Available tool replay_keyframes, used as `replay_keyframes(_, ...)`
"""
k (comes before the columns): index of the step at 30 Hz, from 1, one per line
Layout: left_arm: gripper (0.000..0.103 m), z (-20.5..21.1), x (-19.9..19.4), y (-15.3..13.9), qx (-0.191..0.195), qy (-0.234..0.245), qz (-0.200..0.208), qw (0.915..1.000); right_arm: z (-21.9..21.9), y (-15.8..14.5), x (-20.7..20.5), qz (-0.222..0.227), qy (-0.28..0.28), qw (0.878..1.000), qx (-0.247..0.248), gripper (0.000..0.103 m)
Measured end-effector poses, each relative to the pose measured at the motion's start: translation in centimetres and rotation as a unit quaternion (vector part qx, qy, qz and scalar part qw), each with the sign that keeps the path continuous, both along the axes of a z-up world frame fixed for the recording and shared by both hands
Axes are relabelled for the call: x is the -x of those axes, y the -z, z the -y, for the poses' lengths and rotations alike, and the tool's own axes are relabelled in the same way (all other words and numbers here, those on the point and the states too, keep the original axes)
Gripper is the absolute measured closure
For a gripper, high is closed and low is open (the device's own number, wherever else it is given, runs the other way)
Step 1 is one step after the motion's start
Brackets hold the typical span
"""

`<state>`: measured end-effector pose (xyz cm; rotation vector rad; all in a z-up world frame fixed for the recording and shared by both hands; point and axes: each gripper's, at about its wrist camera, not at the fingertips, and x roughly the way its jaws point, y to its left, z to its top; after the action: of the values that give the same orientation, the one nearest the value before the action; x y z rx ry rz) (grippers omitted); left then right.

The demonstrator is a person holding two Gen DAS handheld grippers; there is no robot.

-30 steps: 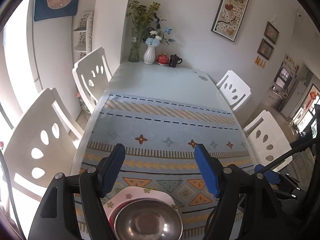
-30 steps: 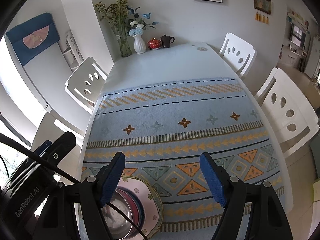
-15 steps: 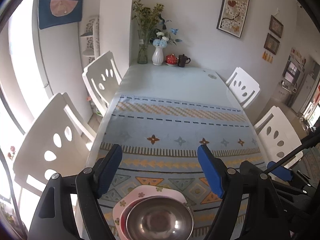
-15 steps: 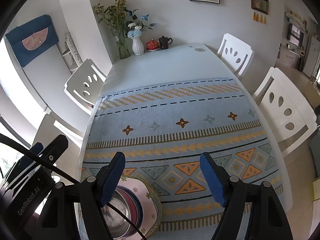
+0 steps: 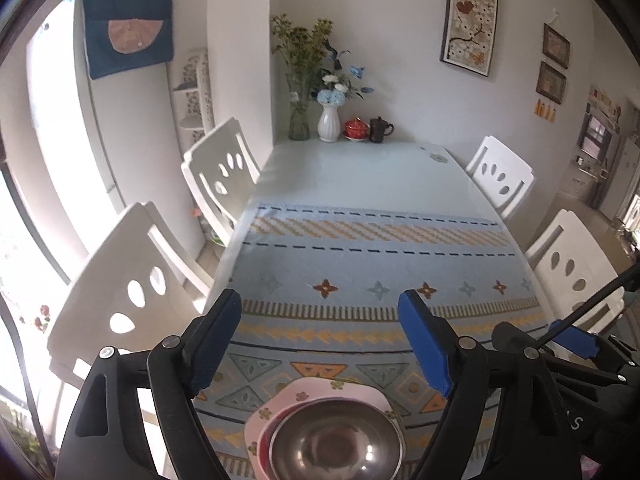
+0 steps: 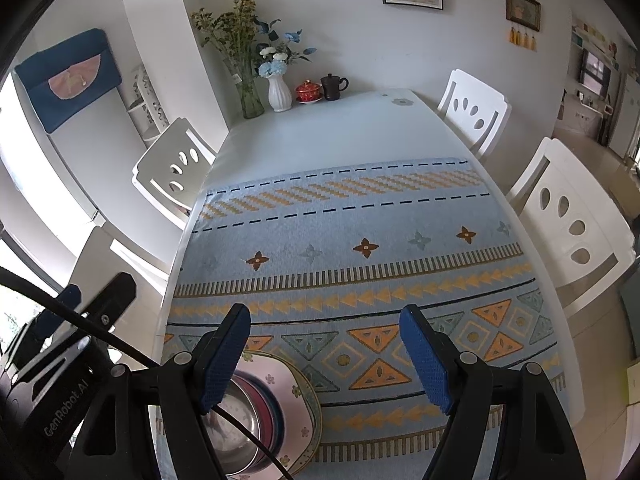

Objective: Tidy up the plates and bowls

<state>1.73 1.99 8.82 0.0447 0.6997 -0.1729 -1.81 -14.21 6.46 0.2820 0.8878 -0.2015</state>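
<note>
Teal bowl rim, right view only.

Both wrist views look from the near end down the long white dining table, tilted downward. The left view sits directly over the stacked steel bowl; the right view, further right, shares it at lower left.
</note>
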Motion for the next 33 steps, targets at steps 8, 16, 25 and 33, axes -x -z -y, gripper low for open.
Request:
replay_keyframes(8,0.007,0.1,0.0,-0.5,-0.031,-0.029,0.031,0.9986,0.0,0.1,-0.2,-0.002,-0.007,1.0,0.0,0.028)
replay_keyframes(16,0.007,0.8,0.0,-0.6,-0.041,-0.023,0.03,0.9984,0.5,0.1,-0.5,-0.003,-0.008,1.0,0.0,0.028)
replay_keyframes(25,0.007,1.5,-0.2,-0.6,-0.042,-0.016,0.027,0.9986,0.9,0.2,-0.8,-0.006,-0.007,1.0,-0.001,0.028)
replay_keyframes(33,0.007,1.3,-0.3,-0.4,-0.039,-0.017,0.02,0.9989,1.1,0.2,-1.0,-0.007,-0.01,1.0,-0.002,0.028)
